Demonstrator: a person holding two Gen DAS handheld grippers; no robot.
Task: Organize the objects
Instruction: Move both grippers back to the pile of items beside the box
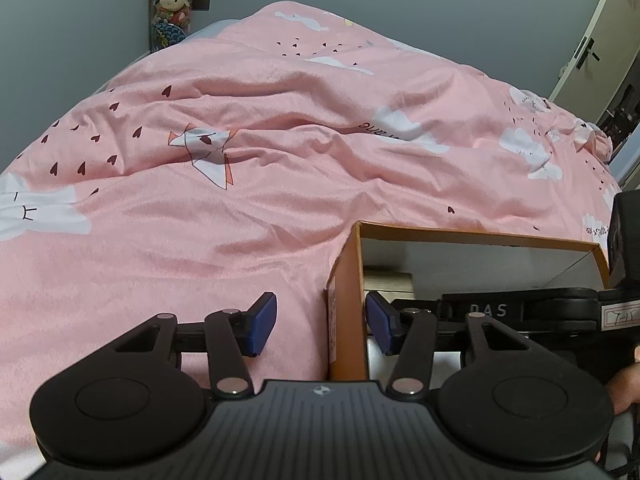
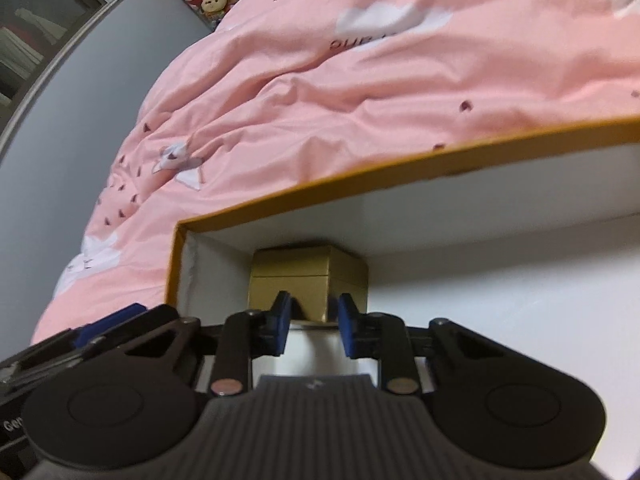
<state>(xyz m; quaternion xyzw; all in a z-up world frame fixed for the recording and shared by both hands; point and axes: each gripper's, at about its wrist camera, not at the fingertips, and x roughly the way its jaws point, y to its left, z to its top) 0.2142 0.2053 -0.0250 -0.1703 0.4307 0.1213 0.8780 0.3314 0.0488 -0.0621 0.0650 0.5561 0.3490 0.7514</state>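
Inside, gold box (image 2: 292, 280) stands corner-on to right fingers (image 2: 282, 320), grip unclear; left fingers (image 1: 262, 322) released.

Left gripper (image 1: 321, 322): matte black body with a ribbed top plate bearing a small white emblem. Two round black discs flank the plate. Two black link arms pivot on silver rivets and end in blue pads (image 1: 262, 322). Right gripper (image 2: 313, 326): identical build, blue pads (image 2: 283, 322), silver rivets; its side carries white lettering "DAS" and a white label.
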